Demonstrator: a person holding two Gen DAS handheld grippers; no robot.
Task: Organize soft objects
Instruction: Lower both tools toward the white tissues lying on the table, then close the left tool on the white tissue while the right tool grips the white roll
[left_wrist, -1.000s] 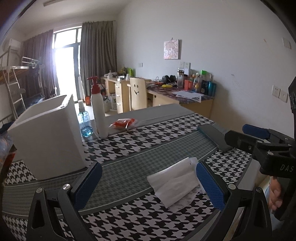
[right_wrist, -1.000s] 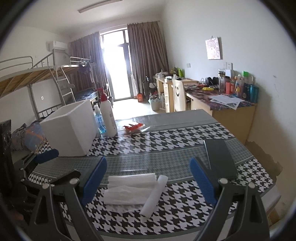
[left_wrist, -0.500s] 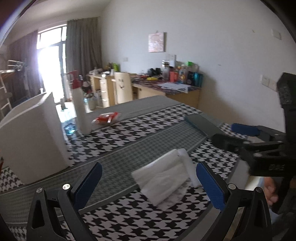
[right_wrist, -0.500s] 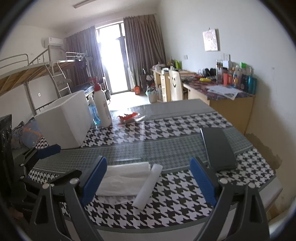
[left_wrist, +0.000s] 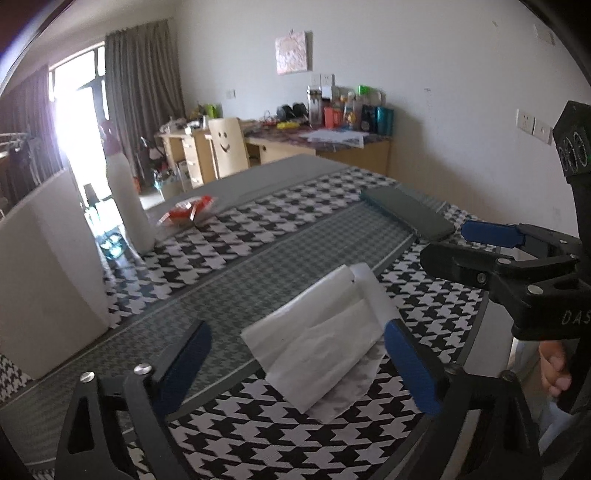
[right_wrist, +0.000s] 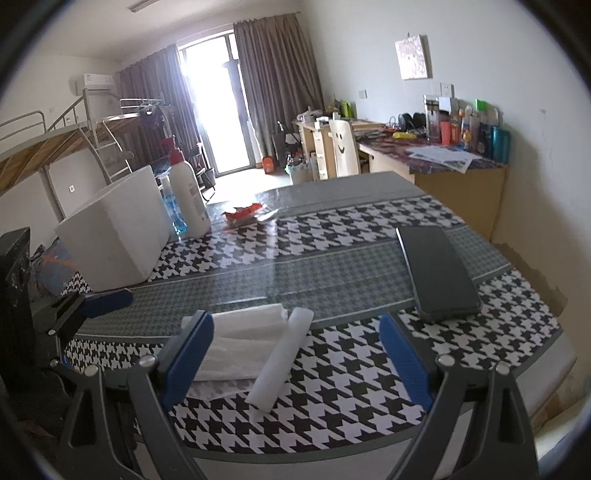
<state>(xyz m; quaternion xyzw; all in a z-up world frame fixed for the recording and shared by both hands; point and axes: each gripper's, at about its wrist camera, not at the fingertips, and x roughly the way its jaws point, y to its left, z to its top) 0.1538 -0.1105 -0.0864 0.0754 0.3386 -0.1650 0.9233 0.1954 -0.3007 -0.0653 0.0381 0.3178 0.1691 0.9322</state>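
Between the left claw's (left_wrist: 295, 354) wide, just-narrowing jaws lies the folded white cloth (left_wrist: 317, 332), untouched.

The table (right_wrist: 332, 258) wears a houndstooth cloth under a clear glossy sheet that throws back window glare toward 12 o'clock. On it the folded white bag (left_wrist: 325, 339) looks thin, soft, matt plastic, faintly translucent. At 2 o'clock the phone (right_wrist: 436, 269) is smooth, dark, glossy. The white box (right_wrist: 118, 236) at 10 o'clock looks matt and foam-like; the pump bottle (right_wrist: 190, 203) beside it is smooth plastic. Gripper pads (right_wrist: 404, 358) are ribbed blue, frames matt black
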